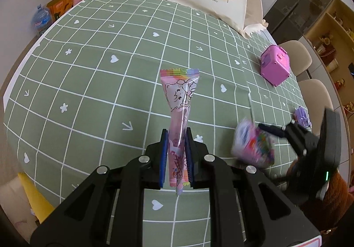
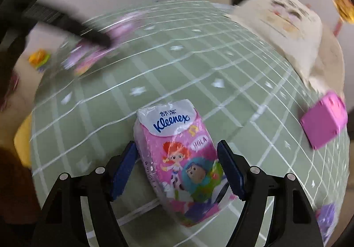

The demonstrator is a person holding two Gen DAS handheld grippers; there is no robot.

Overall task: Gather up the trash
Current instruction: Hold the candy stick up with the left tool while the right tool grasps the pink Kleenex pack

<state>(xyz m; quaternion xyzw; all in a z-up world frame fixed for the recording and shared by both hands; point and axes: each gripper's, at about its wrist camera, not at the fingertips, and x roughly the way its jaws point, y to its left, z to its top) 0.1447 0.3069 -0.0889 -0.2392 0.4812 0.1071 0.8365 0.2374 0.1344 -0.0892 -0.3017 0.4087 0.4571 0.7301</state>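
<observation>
Left gripper [image 1: 176, 154] clamps a pink candy wrapper [image 1: 180, 101] above the green checked counter [image 1: 88, 83]; right gripper [image 2: 177, 169] jaws stand apart (Kleenex tissue pack [image 2: 177, 158] between, unpressed).

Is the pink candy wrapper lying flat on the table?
No, the wrapper is pinched between the blue pads of the left hand-held gripper, sticking up above the table.

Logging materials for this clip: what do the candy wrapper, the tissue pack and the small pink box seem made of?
Candy wrapper: thin glossy plastic film, partly see-through, crimped at the end.
Tissue pack: soft plastic film, shiny and wrinkled, with glare on the print.
Pink box: likely hard moulded plastic, smooth with crisp edges.
</observation>
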